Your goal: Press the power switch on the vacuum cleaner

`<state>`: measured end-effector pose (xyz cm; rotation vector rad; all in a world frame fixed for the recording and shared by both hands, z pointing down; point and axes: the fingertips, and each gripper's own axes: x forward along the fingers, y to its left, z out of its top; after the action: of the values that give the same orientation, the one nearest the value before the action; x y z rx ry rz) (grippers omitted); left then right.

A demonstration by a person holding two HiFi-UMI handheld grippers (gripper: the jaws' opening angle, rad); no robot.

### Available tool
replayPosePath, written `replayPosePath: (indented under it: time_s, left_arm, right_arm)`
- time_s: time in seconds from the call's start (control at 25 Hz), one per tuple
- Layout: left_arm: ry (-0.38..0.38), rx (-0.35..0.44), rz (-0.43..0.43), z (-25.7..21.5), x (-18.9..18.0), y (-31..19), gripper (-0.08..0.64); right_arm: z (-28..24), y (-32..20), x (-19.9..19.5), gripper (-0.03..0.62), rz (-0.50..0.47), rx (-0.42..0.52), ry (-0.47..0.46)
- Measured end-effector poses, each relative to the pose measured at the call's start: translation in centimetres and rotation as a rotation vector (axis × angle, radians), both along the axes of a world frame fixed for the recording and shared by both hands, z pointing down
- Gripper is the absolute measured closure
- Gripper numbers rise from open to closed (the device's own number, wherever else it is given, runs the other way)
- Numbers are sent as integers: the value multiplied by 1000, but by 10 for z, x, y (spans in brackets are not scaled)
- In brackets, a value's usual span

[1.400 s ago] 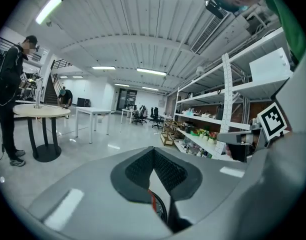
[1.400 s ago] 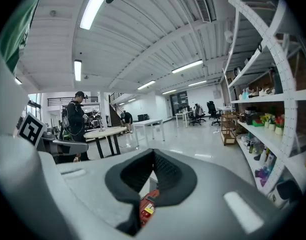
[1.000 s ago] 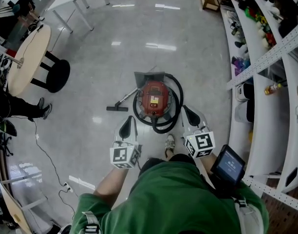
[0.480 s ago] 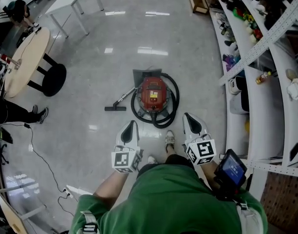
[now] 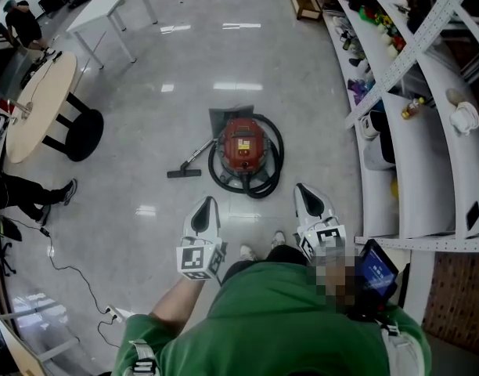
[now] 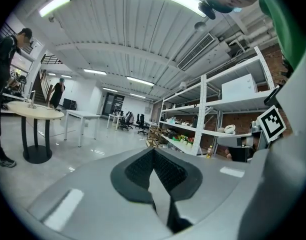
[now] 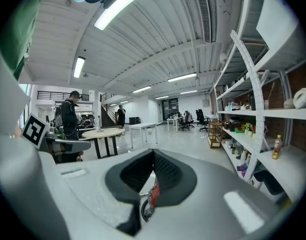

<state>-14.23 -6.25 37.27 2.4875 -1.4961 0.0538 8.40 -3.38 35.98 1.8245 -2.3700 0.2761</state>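
A red canister vacuum cleaner (image 5: pixel 243 146) stands on the glossy grey floor, its black hose (image 5: pixel 264 180) coiled round it and its floor nozzle (image 5: pixel 183 173) lying to its left. My left gripper (image 5: pixel 206 207) and right gripper (image 5: pixel 304 194) are held low in front of the person's body, short of the vacuum and touching nothing. Both have their jaws together with nothing between them. In the left gripper view the left gripper (image 6: pixel 154 153) faces the open room. The right gripper (image 7: pixel 154 154) shows a sliver of the red vacuum (image 7: pixel 153 196) below its pads.
White shelving (image 5: pixel 412 131) loaded with small items runs along the right. A round table (image 5: pixel 37 104) with a black base, a white table (image 5: pixel 106 10) and a standing person's legs (image 5: pixel 32 193) are at the left. A cable (image 5: pixel 63 269) trails on the floor.
The head view has drawn back and tilted, so the vacuum sits higher and smaller in the picture. Both grippers keep the same low pose, still shut.
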Motion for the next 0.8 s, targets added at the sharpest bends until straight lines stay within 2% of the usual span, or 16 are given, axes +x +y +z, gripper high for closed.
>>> replayPosePath:
  time_s: [0.32, 0.8]
  left_arm:
    - [10, 33, -29, -14, 14, 21, 552]
    - [-20, 39, -18, -27, 61, 42, 552]
  right_arm:
    - [-6, 23, 12, 589, -33, 7, -19]
    - [-6, 50, 49, 589, -39, 5, -41]
